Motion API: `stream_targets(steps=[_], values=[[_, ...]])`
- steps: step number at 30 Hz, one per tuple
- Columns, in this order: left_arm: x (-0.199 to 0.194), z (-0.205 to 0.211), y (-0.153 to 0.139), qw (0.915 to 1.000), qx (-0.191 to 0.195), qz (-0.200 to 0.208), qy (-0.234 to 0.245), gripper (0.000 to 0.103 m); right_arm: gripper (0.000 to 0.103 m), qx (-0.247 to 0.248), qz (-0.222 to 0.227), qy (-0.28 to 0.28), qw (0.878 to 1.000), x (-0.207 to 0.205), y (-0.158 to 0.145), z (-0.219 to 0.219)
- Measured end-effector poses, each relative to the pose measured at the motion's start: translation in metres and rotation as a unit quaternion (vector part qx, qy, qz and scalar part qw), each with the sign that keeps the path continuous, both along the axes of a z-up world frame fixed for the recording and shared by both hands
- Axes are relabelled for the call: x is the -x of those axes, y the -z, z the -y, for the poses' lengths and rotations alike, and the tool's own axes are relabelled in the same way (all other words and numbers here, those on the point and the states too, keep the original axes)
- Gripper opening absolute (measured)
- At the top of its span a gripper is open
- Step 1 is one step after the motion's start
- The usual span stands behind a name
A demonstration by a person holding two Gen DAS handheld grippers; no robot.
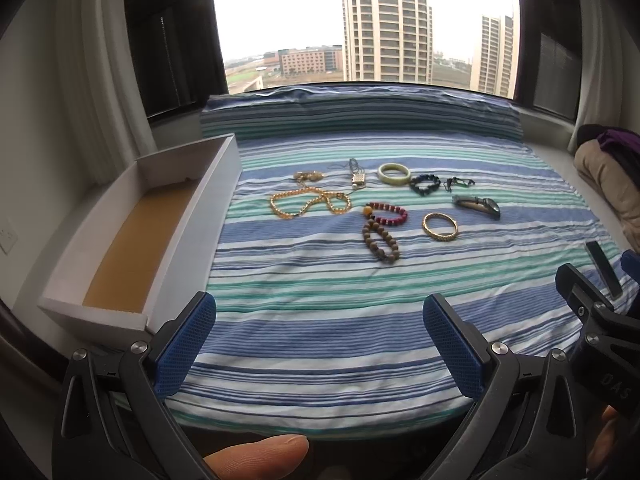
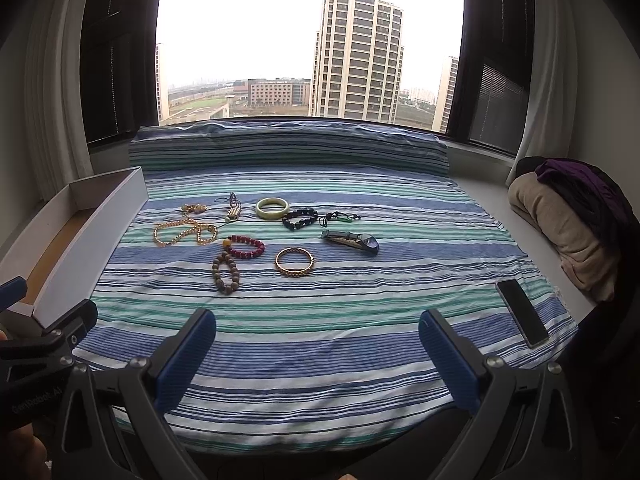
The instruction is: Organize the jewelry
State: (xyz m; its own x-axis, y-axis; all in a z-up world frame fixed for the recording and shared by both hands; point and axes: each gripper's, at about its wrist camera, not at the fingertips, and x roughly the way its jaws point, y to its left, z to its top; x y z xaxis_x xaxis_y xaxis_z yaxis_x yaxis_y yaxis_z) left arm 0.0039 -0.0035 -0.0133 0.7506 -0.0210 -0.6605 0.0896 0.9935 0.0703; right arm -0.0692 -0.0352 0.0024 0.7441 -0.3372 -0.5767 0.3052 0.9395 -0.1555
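Your thumb (image 1: 256, 454) rests below the left gripper (image 1: 320, 344), whose blue fingers (image 1: 186, 344) are spread wide and hold nothing; the right gripper (image 2: 318, 356) is equally agape. Ahead, jewelry lies clustered on the striped cloth (image 2: 320, 320): a gold bangle (image 2: 294, 261), wooden beads (image 2: 226, 273), a watch (image 2: 352, 241). Left of them stands the white box (image 1: 132, 236).

Both wrist cameras sit low at the near edge of the striped cloth (image 1: 320, 300), each looking forward between its own hand-held gripper's blue fingers toward the window (image 1: 360, 20). The left view stands further left, close beside the white box (image 1: 192, 216); the right view takes in the phone (image 2: 522, 312). Both share the jewelry cluster (image 2: 264, 236) mid-cloth, well ahead of them.
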Motion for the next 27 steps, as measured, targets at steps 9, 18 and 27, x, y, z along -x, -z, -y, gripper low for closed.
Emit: stream_targets(steps=[9,18,27], values=[[0.0004,0.006,-0.0003,1.0,-0.003,-0.002,0.006,0.103,0.103,-0.003,0.002,0.004,1.0,0.0023,-0.0008,0.0026],[-0.0024,0.005,0.0007,0.9999,-0.003,-0.008,0.008,0.103,0.103,-0.004,0.001,0.005,1.0,0.0024,-0.0007,0.0045],[-0.0076,0.0038,0.002,0.9999,-0.002,-0.011,0.007,0.103,0.103,-0.003,-0.002,0.006,1.0,-0.0002,0.0001,0.0042]])
